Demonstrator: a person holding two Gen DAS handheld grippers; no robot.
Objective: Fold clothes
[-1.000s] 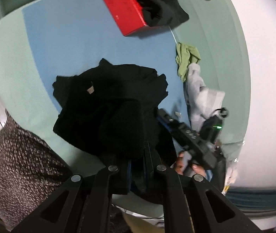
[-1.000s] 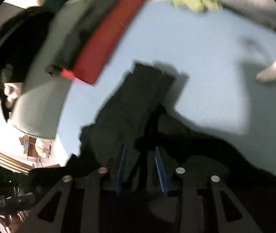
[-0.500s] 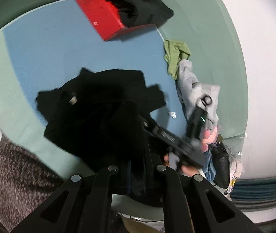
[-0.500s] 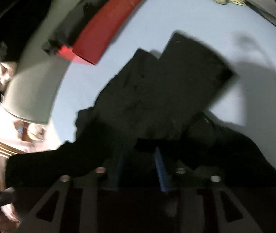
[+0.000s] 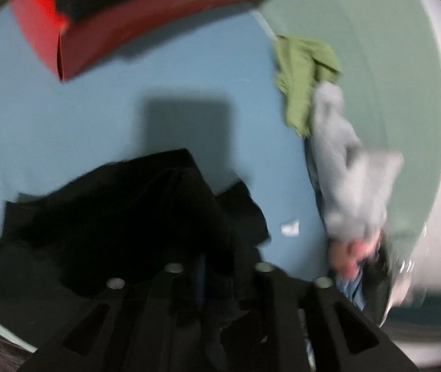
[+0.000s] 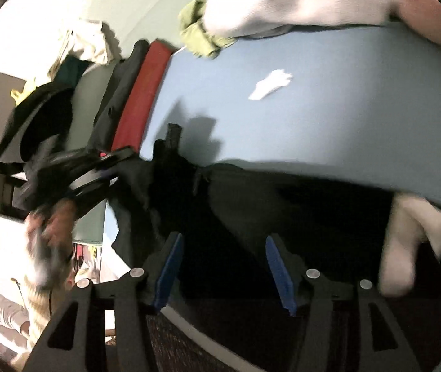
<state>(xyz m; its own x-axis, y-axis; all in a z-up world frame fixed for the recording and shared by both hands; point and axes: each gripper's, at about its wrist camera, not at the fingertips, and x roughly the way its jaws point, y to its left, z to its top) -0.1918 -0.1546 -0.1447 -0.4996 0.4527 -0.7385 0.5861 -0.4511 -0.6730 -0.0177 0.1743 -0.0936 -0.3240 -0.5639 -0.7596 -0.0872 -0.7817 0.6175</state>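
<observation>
Through my left wrist camera I am looking down at a blue sheet (image 5: 74,130) that is covering the middle of the surface, with pale green bedding (image 5: 385,71) running around it and a white wall showing at the far right. The black garment (image 5: 121,214) is lying rumpled on the blue, right in front of my left hand-held gripper (image 5: 217,282); its jaws are opening, dark cloth is sitting between them, and I cannot tell whether the pads are pressing on it through the blur. A red box (image 5: 102,34) is standing at the top with dark clothing draped over it, a green cloth (image 5: 301,71) and a grey garment (image 5: 341,161) are piled along the right edge, and a white scrap (image 5: 290,228) is lying on the blue beside the black garment. Through my right wrist camera the same blue sheet (image 6: 329,117) is stretching away, the black garment (image 6: 298,214) is spreading across its near edge, and my right hand-held gripper (image 6: 223,266) is opening, its blue pads (image 6: 169,274) standing apart over the cloth without pinching it. The red box (image 6: 140,99) is sitting at the left beside more heaped clothes, and the left hand-held gripper (image 6: 105,167) is showing blurred there.
</observation>
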